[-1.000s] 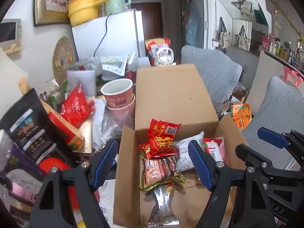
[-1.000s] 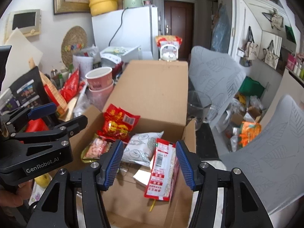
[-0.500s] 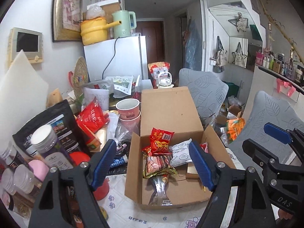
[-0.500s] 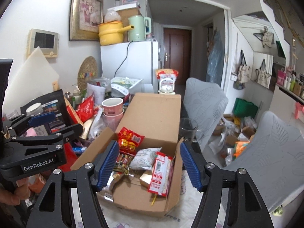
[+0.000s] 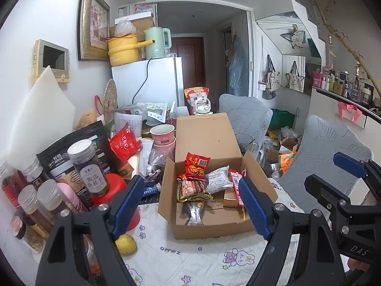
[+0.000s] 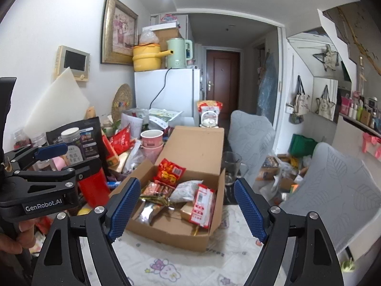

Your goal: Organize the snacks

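- Ahead of both claws: open cardboard box (image 5: 209, 228) on the patterned cloth, flap up at its far side.
- Left gripper (image 5: 190, 205): jaws have just been opening, spread, nothing between.
- Right gripper (image 6: 183, 208): jaws have just been opening, spread, empty.
- Snack packets lie in the box: red packet (image 5: 196, 164), white pouch (image 6: 187, 190), red-white pack (image 6: 202, 206).
- Left of left claw: lemon (image 5: 126, 244), jars.

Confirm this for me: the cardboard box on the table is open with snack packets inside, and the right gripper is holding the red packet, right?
Not quite. The right gripper holds nothing, as the right wrist view shows: its jaws stand open, and the red packet lies in the open box.
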Demonstrator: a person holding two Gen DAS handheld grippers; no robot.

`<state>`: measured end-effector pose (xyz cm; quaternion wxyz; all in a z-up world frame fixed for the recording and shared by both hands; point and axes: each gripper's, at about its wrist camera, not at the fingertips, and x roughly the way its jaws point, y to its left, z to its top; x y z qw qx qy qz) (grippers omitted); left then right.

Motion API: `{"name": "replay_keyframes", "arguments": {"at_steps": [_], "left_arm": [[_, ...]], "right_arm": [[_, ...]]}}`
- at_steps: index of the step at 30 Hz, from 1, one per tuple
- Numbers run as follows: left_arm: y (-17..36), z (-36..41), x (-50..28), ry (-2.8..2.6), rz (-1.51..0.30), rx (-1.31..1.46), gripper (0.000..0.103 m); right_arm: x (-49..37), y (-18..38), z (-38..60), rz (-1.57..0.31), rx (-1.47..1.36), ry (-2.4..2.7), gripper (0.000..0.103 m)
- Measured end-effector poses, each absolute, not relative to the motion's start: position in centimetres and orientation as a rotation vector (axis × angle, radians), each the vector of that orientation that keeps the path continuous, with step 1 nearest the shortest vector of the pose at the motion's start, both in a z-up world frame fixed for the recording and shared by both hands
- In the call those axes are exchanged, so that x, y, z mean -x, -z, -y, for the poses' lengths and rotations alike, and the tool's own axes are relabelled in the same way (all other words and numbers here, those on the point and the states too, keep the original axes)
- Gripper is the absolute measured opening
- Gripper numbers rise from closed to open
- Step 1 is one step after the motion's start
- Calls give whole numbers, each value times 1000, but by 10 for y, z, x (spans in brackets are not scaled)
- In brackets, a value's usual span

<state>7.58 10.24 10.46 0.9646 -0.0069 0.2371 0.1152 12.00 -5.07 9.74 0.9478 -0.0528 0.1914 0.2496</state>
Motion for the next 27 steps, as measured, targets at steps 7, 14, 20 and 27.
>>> {"name": "replay_keyframes", "arguments": {"at_steps": [7,14,20,27], "left_arm": [[-89,-92,-55,-218,-502,21,82],[-69,-87,-45,-220,-541,46,82],[-57,-83,-42,-215,-568,58,82],[-51,-81,-41,-215,-592,68,82]], "right_arm": [[-99,-87,63,-410,102,-489,83],[-88,-72,72,-441,93,-466,84],[-88,-58,75,-479,79,-479,84],[-88,-47,75,-510,90,-483,84]]}}
